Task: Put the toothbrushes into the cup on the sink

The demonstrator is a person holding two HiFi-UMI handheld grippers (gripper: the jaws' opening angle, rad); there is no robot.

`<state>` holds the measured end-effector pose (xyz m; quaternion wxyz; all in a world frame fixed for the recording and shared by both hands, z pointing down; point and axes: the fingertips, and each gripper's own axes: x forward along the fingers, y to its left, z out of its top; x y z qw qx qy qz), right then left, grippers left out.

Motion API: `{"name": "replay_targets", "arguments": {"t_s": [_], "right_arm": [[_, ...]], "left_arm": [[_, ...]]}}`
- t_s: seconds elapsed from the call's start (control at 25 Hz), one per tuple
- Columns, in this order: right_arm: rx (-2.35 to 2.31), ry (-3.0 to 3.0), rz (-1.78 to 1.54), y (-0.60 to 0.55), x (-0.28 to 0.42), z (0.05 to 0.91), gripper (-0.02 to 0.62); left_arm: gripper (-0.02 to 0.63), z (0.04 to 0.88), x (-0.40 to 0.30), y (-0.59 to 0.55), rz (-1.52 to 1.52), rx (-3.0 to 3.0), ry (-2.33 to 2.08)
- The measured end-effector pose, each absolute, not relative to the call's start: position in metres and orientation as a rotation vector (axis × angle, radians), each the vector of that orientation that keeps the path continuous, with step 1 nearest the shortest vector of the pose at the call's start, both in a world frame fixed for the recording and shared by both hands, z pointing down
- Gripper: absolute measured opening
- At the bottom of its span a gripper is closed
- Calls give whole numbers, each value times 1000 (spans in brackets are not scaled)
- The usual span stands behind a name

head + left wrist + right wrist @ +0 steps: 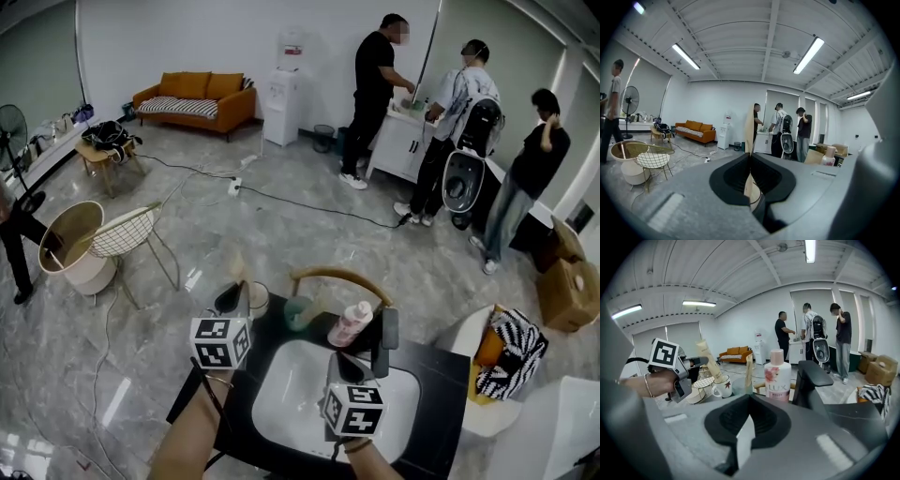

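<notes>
**Two brushes held, cup just ahead**

The left claw point(750, 155) is clamped narrow on a pale cream toothbrush point(749, 126), which stands up out of its jaws. The right claw point(749, 397) is pinched tight on a thin wood-coloured toothbrush point(748, 371), as far as I can tell from the stick rising at its tips.

The translucent pale green cup point(298, 312) stands ahead of both claws, to the right of the left claw and to the left of the right one. No brush shows in it yet.

To do this step well, I judge the left claw should bring its brush over the cup mouth and tip the lower end in. It should part its jaws only once the brush rests inside. A white mug with a red mark point(724, 387) sits just left of the cup and could be mistaken for it. A pink-capped white bottle point(352, 324) and a black faucet point(385, 342) crowd the cup's other side.

Below the claws lies a white sink basin point(291, 398) set in a black worktop point(441, 389). Far beyond them are a grey marble-look floor point(281, 234), an orange sofa point(195, 98), a white water dispenser point(281, 105) and standing people point(375, 94).
</notes>
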<state>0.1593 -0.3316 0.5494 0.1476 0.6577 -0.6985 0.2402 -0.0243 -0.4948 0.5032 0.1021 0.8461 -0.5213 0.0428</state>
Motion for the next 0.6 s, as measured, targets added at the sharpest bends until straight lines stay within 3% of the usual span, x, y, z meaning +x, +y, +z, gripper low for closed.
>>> {"name": "replay_targets", "arguments": {"t_s": [0.52,0.6], "right_arm": [[1875,-2012,725,-327,161,555,3],[1871,-2018,730,-326,161,555,3]], "left_arm": [[15,520,-25,-493,87,2439,-1543],[78,528,-24,-489,107,2413,-1537]]}}
